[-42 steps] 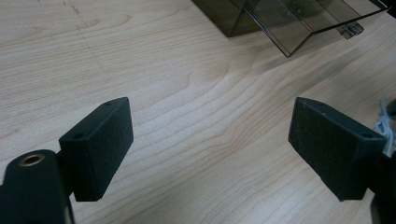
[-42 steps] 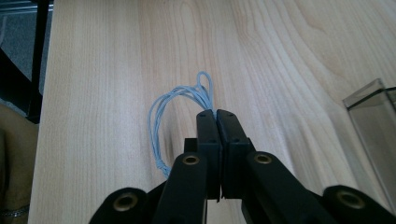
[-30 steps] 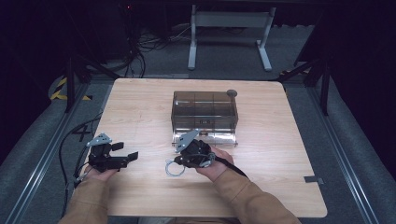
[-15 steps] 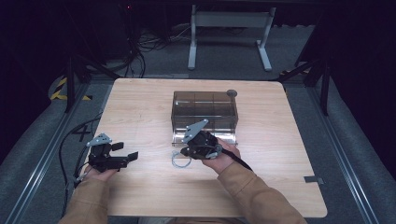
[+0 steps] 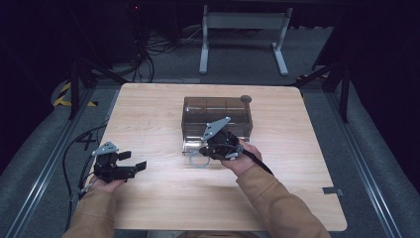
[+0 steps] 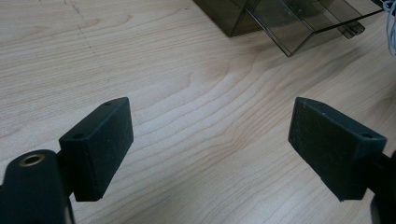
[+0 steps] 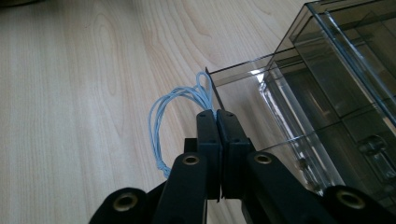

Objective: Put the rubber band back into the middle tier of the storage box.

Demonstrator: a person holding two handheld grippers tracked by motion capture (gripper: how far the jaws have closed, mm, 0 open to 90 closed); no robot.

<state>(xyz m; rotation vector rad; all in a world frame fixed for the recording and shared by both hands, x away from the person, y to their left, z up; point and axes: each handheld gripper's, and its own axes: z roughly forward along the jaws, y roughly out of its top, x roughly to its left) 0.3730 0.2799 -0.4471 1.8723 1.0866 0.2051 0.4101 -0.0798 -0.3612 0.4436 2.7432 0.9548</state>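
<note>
thing: coiled pale-blue cord (image 7: 175,119) | handling: likely light, limp, springy; pinch across bunched strands | right gripper (image 7: 216,116): clamped on cord beside open drawer (image 7: 299,116) of smoky plastic drawer box (image 5: 218,115) | left gripper (image 6: 210,144): wide, empty, well apart from box

Box mid-counter, cord at its near left corner
Box (image 5: 218,116) on counter (image 5: 148,114); cord (image 5: 199,159) just before it, left gripper (image 5: 130,164) well left

One mark could be read: a dark figure "4" painted on the grey floor (image 5: 34,148) left of the table (image 5: 148,114). Nearby, yellow and black hazard stripes (image 5: 67,96) carried no lettering.
</note>
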